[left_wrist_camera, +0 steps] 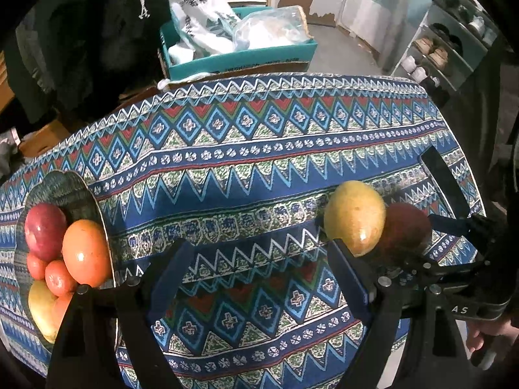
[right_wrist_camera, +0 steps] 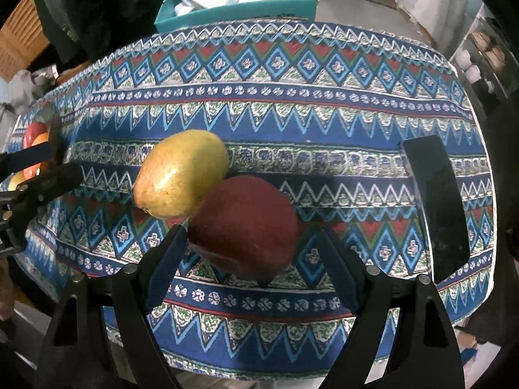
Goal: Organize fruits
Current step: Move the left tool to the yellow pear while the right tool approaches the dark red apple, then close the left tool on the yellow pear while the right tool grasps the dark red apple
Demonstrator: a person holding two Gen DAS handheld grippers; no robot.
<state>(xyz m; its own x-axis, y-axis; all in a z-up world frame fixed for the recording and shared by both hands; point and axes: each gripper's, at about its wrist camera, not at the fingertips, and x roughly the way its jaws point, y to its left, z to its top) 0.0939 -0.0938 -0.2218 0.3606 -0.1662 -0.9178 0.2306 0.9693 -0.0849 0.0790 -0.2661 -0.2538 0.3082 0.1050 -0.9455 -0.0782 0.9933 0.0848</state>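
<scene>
Right tool (right_wrist_camera: 249,253) stands spread wide around the dark red apple (right_wrist_camera: 245,227), its fingers on either side with gaps showing, nothing gripped. This apple rests on the patterned blue cloth of the desk (right_wrist_camera: 292,103), touching the yellow-green mango (right_wrist_camera: 180,173) beside it. Left tool (left_wrist_camera: 259,269) is released over bare cloth, between that pair and the dark woven bowl (left_wrist_camera: 68,191) of red, orange and yellow fruit.

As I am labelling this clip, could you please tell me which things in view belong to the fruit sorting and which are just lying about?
Job:
- yellow mango
- red apple
- bowl of fruit
- left gripper, open
- right gripper, open around the apple

Lying about:
- black slab on the tablecloth
- teal box
- shoe rack
</scene>
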